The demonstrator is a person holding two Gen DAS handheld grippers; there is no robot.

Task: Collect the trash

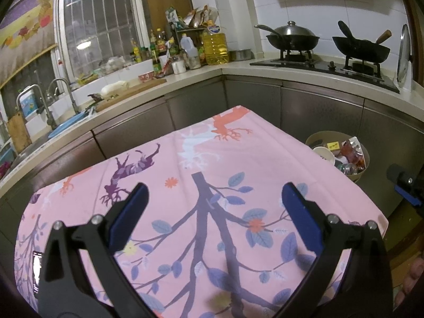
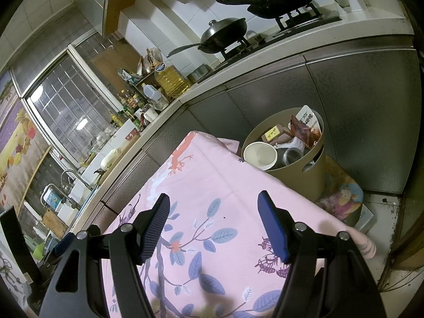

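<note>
A tan trash bin (image 2: 296,177) stands on the floor at the table's far right corner, and it also shows in the left wrist view as the bin (image 1: 356,176). It holds a white paper cup (image 2: 258,155), a metal can (image 2: 291,156), a brown box (image 2: 275,132) and crumpled wrappers (image 2: 304,128). My left gripper (image 1: 213,193) hovers open over the pink floral tablecloth (image 1: 185,175) with nothing between its blue pads. My right gripper (image 2: 214,204) is open too, over the same cloth (image 2: 212,180), short of the bin. No loose trash lies on the cloth.
Steel cabinets and a counter wrap around behind the table. Two woks (image 1: 294,38) sit on the gas stove, with oil bottles (image 1: 216,45) in the corner and a sink with taps (image 1: 53,100) at left. A printed mat (image 2: 341,198) lies on the floor by the bin.
</note>
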